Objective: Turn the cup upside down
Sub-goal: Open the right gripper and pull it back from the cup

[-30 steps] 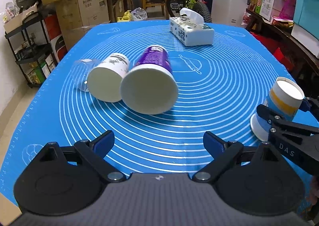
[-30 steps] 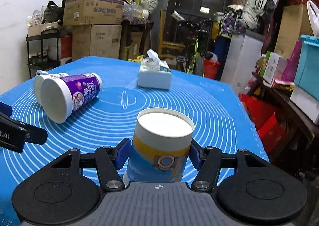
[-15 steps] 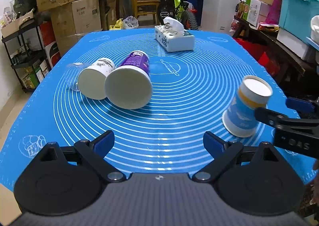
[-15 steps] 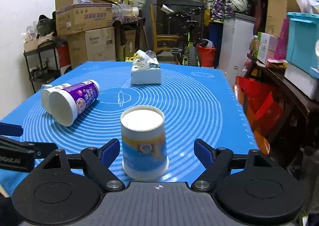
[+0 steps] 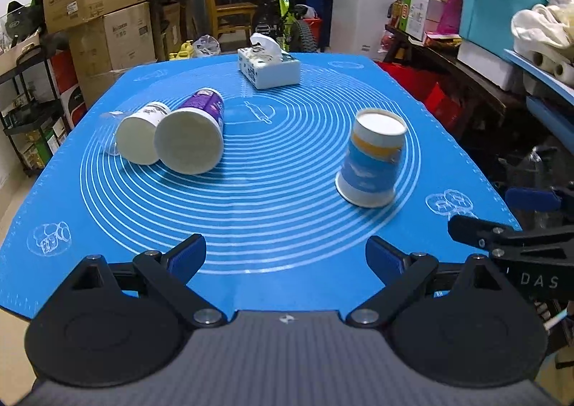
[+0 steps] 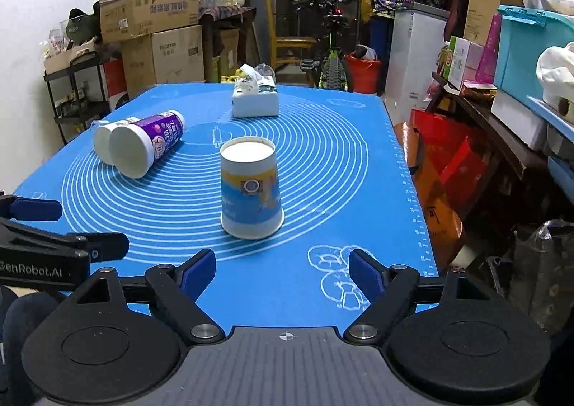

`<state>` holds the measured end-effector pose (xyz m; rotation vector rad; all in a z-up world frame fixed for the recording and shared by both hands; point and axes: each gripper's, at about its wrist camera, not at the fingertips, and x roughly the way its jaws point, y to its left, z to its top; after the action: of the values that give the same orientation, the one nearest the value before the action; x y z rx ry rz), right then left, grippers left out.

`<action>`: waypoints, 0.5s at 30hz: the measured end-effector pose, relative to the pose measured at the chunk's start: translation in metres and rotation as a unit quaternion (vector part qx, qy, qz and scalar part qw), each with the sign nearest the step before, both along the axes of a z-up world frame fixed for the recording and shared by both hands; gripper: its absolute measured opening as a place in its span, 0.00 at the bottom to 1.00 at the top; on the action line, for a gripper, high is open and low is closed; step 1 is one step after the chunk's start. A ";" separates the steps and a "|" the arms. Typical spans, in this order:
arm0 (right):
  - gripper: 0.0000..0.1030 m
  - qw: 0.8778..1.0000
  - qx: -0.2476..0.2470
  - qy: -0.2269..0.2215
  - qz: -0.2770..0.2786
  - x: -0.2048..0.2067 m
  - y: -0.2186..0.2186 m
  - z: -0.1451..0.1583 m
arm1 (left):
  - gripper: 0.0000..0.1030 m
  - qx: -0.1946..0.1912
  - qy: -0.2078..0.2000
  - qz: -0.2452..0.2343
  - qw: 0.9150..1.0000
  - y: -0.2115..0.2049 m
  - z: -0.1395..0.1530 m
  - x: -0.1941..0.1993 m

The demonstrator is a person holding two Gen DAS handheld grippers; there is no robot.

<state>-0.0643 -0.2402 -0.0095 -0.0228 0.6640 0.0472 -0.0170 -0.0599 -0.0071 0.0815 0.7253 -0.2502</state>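
Standing rim-down on the blue silicone baking mat (image 6: 333, 140), the blue-and-yellow paper cup (image 6: 251, 190) sits apart from both tools, just ahead of the right gripper (image 6: 282, 269), whose blue-padded fingers are spread wide and hold nothing. Left gripper (image 5: 286, 251) likewise spread and empty near the mat's front edge, with the cup well off to its right. Purple-labelled cup (image 5: 195, 135) and white paper cup (image 5: 141, 135) lie on their sides, touching; tissue box (image 5: 269, 68) sits at the far end.
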 end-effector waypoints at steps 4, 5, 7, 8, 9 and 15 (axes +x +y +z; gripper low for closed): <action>0.81 1.000 -0.005 0.005 0.002 -0.005 0.001 0.002 | 0.92 0.003 0.007 -0.004 1.000 -0.001 -0.003 -0.005; 0.81 1.000 -0.007 0.006 0.003 -0.006 0.002 0.002 | 0.92 0.003 0.008 -0.005 1.000 -0.001 -0.003 -0.007; 0.81 1.000 -0.011 0.009 0.005 -0.007 0.003 0.001 | 0.92 0.004 0.007 -0.005 1.000 -0.001 -0.003 -0.008; 0.81 1.000 -0.012 0.010 0.006 -0.007 0.003 0.001 | 0.92 0.005 0.006 -0.003 1.000 -0.001 -0.003 -0.009; 0.81 1.000 -0.012 0.011 0.006 -0.006 0.003 0.002 | 0.92 0.006 0.005 -0.004 1.000 -0.001 -0.003 -0.010; 0.81 1.000 -0.019 0.015 0.006 -0.006 0.004 0.002 | 0.92 0.011 0.006 -0.008 1.000 -0.003 -0.004 -0.012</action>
<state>-0.0707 -0.2362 -0.0079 -0.0627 0.6954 0.0473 -0.0294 -0.0631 -0.0116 0.1062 0.7403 -0.2581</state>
